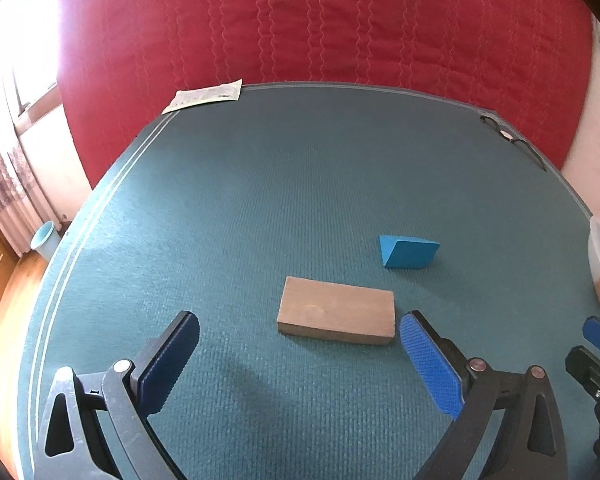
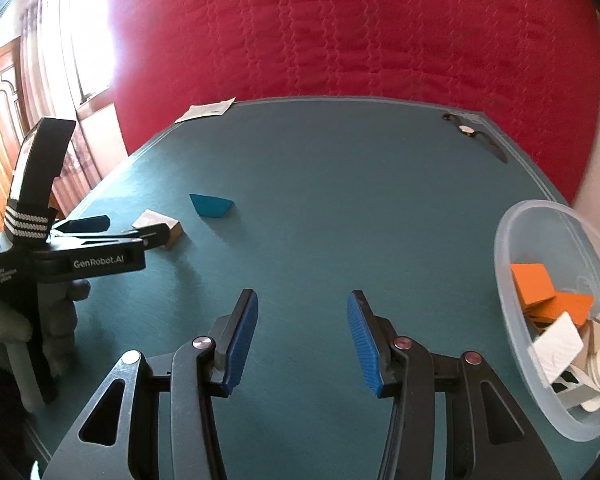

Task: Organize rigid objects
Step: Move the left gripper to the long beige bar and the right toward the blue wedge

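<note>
A flat brown wooden block (image 1: 336, 316) lies on the teal table mat (image 1: 260, 200). My left gripper (image 1: 299, 317) stands open wide just in front of it, its right fingertip beside the block's right end and no pad touching it. A blue wedge (image 1: 408, 252) rests a little beyond the block, to the right. In the right wrist view the left gripper (image 2: 136, 226) flanks the block (image 2: 154, 218), with the wedge (image 2: 212, 205) behind. My right gripper (image 2: 303, 296) hovers open over bare mat with nothing between its fingers.
A clear plastic tub (image 2: 512, 240) at the right edge holds orange and white pieces. A paper leaflet (image 1: 204, 96) lies at the far left corner and a wristwatch (image 1: 508, 136) at the far right. A red quilted cover (image 1: 340, 20) rises behind the table.
</note>
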Action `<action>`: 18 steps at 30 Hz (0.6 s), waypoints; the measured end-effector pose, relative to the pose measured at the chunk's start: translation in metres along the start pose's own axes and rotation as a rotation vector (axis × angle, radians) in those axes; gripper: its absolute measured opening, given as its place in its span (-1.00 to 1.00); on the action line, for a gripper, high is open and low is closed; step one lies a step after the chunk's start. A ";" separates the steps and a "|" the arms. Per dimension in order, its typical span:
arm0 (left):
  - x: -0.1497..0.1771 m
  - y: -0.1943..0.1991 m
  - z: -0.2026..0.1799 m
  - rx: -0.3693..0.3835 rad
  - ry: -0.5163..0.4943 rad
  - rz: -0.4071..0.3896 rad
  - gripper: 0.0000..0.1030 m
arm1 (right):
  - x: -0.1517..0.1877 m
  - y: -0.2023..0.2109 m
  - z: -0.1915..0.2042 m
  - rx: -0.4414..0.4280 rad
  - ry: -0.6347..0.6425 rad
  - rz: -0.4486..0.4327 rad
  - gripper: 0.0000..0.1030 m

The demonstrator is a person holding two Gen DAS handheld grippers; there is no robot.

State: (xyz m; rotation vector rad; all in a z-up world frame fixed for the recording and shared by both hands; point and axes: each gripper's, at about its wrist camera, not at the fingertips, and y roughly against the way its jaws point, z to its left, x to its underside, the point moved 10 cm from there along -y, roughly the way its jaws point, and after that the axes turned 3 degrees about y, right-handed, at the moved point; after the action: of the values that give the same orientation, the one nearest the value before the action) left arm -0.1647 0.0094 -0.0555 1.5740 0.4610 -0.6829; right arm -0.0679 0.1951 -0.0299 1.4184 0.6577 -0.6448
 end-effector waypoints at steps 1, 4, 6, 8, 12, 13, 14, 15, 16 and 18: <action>0.000 -0.001 0.000 0.002 0.002 0.005 0.98 | -0.001 -0.001 0.001 -0.003 -0.002 0.002 -0.07; 0.001 -0.004 0.001 0.001 0.004 0.022 0.98 | -0.004 -0.002 0.006 -0.011 0.001 0.002 -0.07; 0.002 -0.007 0.001 -0.003 0.000 0.039 0.98 | -0.005 -0.003 0.009 -0.015 0.006 0.004 -0.07; 0.005 -0.010 -0.001 -0.005 -0.008 0.059 0.98 | -0.006 -0.005 0.012 -0.018 0.009 0.006 -0.07; 0.006 -0.013 -0.002 -0.003 -0.011 0.078 0.98 | -0.007 -0.009 0.016 -0.021 0.015 0.012 -0.07; 0.006 -0.014 -0.001 0.000 -0.008 0.079 0.99 | -0.007 -0.009 0.017 -0.022 0.017 0.014 -0.07; 0.006 -0.014 0.000 0.000 -0.009 0.079 0.99 | -0.007 -0.010 0.017 -0.022 0.018 0.016 -0.07; 0.005 -0.014 0.000 0.000 -0.010 0.079 0.99 | -0.007 -0.011 0.019 -0.022 0.019 0.019 -0.07; 0.005 -0.014 0.000 0.001 -0.011 0.078 0.98 | -0.007 -0.012 0.020 -0.023 0.020 0.022 -0.07; 0.005 -0.014 -0.001 0.005 -0.012 0.074 0.95 | -0.007 -0.012 0.021 -0.025 0.020 0.025 -0.07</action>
State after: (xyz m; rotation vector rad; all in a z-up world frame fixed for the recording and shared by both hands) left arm -0.1697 0.0113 -0.0690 1.5826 0.3902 -0.6371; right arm -0.0810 0.1738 -0.0321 1.4091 0.6606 -0.6016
